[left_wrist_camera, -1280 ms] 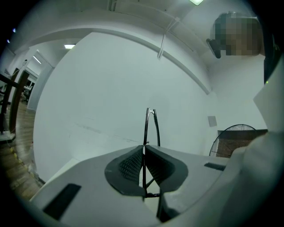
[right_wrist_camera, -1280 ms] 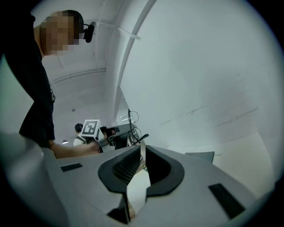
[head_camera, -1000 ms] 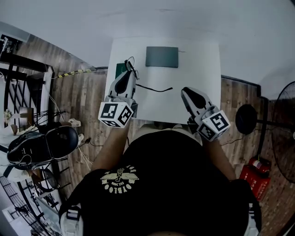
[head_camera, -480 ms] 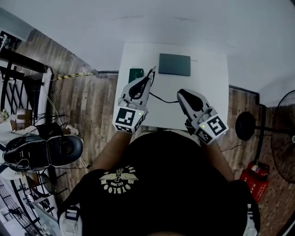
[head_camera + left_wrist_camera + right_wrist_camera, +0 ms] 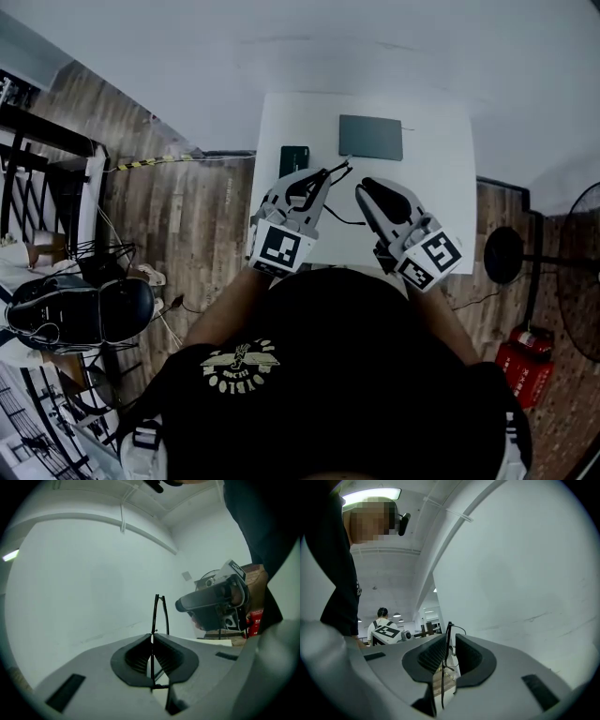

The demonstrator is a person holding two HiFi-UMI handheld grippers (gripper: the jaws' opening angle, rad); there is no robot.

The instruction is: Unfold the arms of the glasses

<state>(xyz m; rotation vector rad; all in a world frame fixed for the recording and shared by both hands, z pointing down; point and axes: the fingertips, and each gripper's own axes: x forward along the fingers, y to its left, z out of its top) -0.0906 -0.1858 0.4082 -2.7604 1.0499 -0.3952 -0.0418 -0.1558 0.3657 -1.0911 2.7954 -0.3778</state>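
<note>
The thin black glasses [image 5: 339,169] are off the white table [image 5: 441,187], between my two grippers. My left gripper [image 5: 323,176] is shut on the glasses; in the left gripper view the pads [image 5: 140,656] pinch a thin black part of the glasses [image 5: 159,611], which stands up beyond the tips. My right gripper [image 5: 364,187] faces it from the right, tips close together. In the right gripper view a thin black part of the glasses [image 5: 448,634] runs between the jaws of my right gripper [image 5: 451,641]. Those jaws are opening and a gap shows beside the wire.
A dark grey-green case [image 5: 371,137] lies at the table's far edge, and a small dark flat object [image 5: 293,157] at its far left. A chair [image 5: 75,309] stands on the wood floor at left, a red object [image 5: 525,366] and a fan at right.
The left gripper has carried the glasses rightward and rolled. The right gripper has moved left until its jaws are round the glasses.
</note>
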